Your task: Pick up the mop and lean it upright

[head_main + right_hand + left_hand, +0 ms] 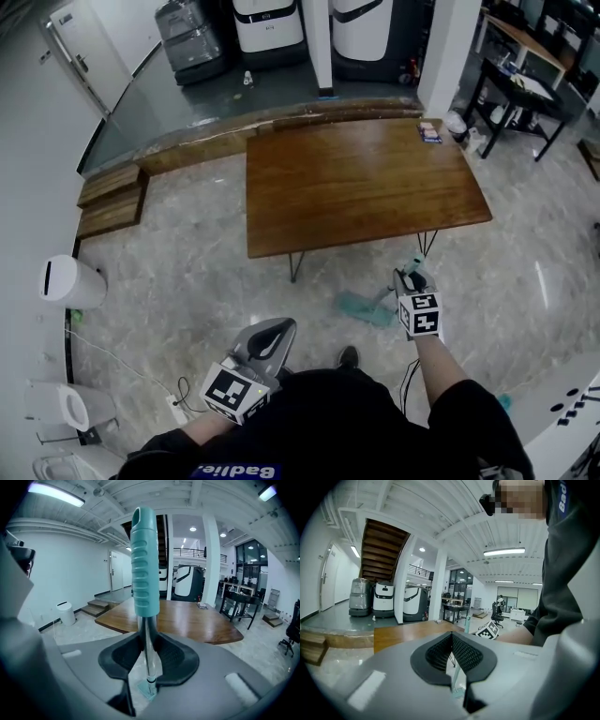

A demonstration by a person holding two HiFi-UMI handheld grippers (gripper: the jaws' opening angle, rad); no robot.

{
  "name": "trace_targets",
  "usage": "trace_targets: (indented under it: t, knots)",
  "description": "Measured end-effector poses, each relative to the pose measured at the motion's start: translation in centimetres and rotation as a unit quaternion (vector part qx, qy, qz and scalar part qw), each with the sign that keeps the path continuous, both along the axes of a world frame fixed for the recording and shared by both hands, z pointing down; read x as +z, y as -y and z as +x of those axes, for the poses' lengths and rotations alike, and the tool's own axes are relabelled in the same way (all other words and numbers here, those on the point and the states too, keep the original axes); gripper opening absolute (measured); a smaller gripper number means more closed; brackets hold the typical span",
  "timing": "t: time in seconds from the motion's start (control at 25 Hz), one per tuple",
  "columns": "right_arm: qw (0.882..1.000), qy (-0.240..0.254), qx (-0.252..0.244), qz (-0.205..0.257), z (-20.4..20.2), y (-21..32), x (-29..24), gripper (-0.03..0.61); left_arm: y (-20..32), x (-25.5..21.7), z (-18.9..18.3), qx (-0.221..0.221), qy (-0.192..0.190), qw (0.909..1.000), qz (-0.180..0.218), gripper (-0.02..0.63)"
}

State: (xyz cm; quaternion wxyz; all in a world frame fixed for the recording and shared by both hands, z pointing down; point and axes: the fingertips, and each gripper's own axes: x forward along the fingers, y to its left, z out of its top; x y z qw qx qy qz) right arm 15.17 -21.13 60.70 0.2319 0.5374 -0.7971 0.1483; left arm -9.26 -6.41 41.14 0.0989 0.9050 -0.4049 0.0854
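The mop stands nearly upright on the stone floor in front of me. In the head view its flat teal head (366,307) rests on the floor near the table's leg. My right gripper (412,281) is shut on the mop's metal pole (149,651), just under the teal ribbed handle (143,564). Between the jaws, far below, the mop head (147,689) shows. My left gripper (267,339) hangs low at the left, close to my body. Its jaws meet at the tips (452,637) with nothing between them. The handle's top (467,620) shows beyond it.
A brown wooden table (366,178) on thin legs stands just beyond the mop. A white bin (70,281) and wooden steps (112,197) are at the left. White machines (272,28) line the back. A black side table (525,94) is at the right, and a cable (122,361) lies on the floor.
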Motion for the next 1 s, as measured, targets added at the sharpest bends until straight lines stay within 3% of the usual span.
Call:
trace_targets:
  t: [0.28, 1.0]
  knots:
    - [1.000, 0.011, 0.018, 0.001, 4.7, -0.3, -0.6, 0.107, 1.4, 0.1, 3.3, 0.024, 0.002, 0.9997, -0.001, 0.014]
    - [1.000, 0.019, 0.004, 0.019, 7.2, -0.2, -2.1, 0.107, 2.6, 0.2, 8.6, 0.053, -0.007, 0.9985, -0.005, 0.014]
